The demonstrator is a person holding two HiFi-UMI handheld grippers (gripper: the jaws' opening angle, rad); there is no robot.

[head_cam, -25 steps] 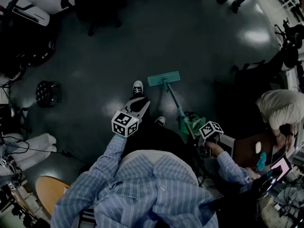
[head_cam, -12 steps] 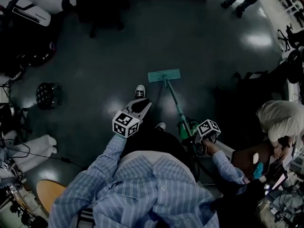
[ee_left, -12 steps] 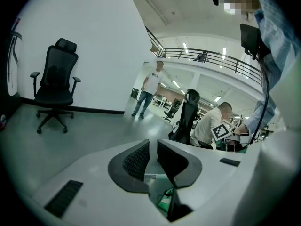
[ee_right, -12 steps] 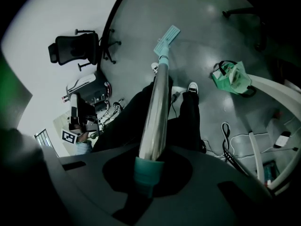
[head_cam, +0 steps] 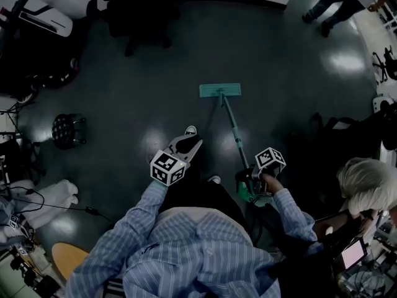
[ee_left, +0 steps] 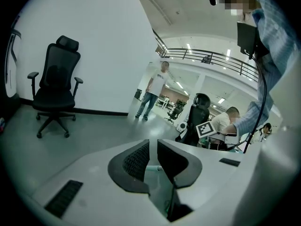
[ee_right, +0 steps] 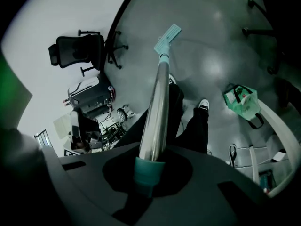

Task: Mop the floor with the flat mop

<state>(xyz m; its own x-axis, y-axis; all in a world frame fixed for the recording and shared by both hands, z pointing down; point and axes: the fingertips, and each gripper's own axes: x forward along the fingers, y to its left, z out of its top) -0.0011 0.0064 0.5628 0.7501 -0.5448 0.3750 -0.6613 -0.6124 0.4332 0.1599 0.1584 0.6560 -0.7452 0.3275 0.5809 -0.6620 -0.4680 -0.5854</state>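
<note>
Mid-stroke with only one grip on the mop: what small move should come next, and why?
Probably bring the left gripper across onto the mop handle below the right gripper. Only the right one clamps it, near its teal end, the left holds nothing, and the mop head lies flat out ahead.

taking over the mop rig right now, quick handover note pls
The right gripper is shut on the flat mop's handle, near its teal end.
The left gripper has its jaws a narrow gap apart, holds nothing, and is off the handle.
The mop head lies flat on the floor, ahead of the person's shoe; the handle slopes back to the right gripper.
Done: mop gripped and set down. No wet streaks can be made out, so how much is mopped cannot be told.
Left: stroke the mop head across the floor, probably with the left gripper steadying the handle.
</note>
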